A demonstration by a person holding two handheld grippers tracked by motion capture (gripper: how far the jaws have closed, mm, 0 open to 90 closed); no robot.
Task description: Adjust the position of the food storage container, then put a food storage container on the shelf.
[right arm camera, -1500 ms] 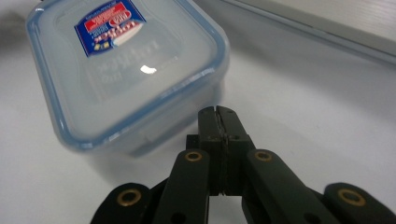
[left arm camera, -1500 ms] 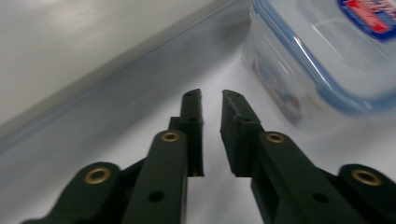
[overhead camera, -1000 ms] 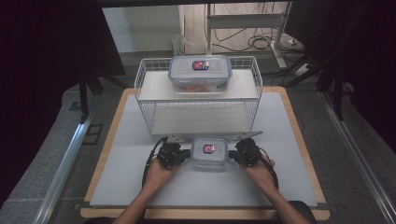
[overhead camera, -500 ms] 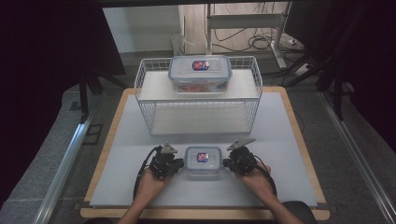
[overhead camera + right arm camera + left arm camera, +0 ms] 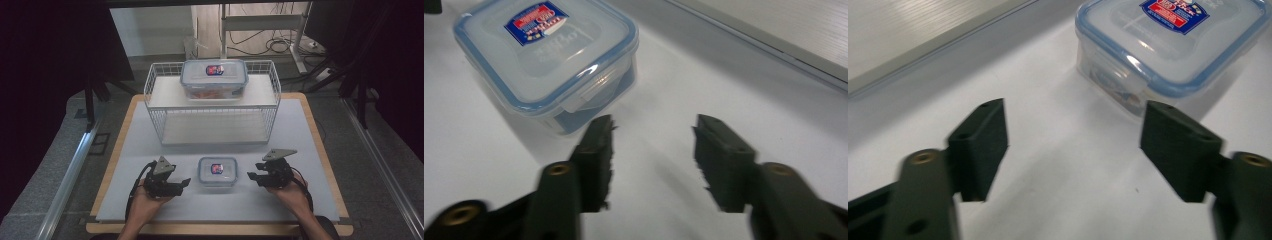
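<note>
A small clear lidded container (image 5: 217, 171) with a blue seal and a red-blue label rests on the white mat (image 5: 300, 135) near the front. My left gripper (image 5: 186, 182) sits just left of it and my right gripper (image 5: 251, 176) just right, both clear of its sides. The jaws of both have just been opening, with nothing between them. In the left gripper view the left gripper (image 5: 1073, 145) stands wide open, with the container (image 5: 1173, 40) ahead to the right. In the right gripper view the right gripper (image 5: 654, 150) is open, with the container (image 5: 544, 55) ahead to the left.
A white wire rack (image 5: 160, 107) stands at the back of the mat, and a larger lidded container (image 5: 214, 79) sits on its top shelf. The wooden table edge (image 5: 220, 228) frames the mat. Metal rails run along both sides of the table.
Both grippers held the small container's sides a second ago. It came a little toward the front, then both jaws opened and the grippers drew away sideways from it.
</note>
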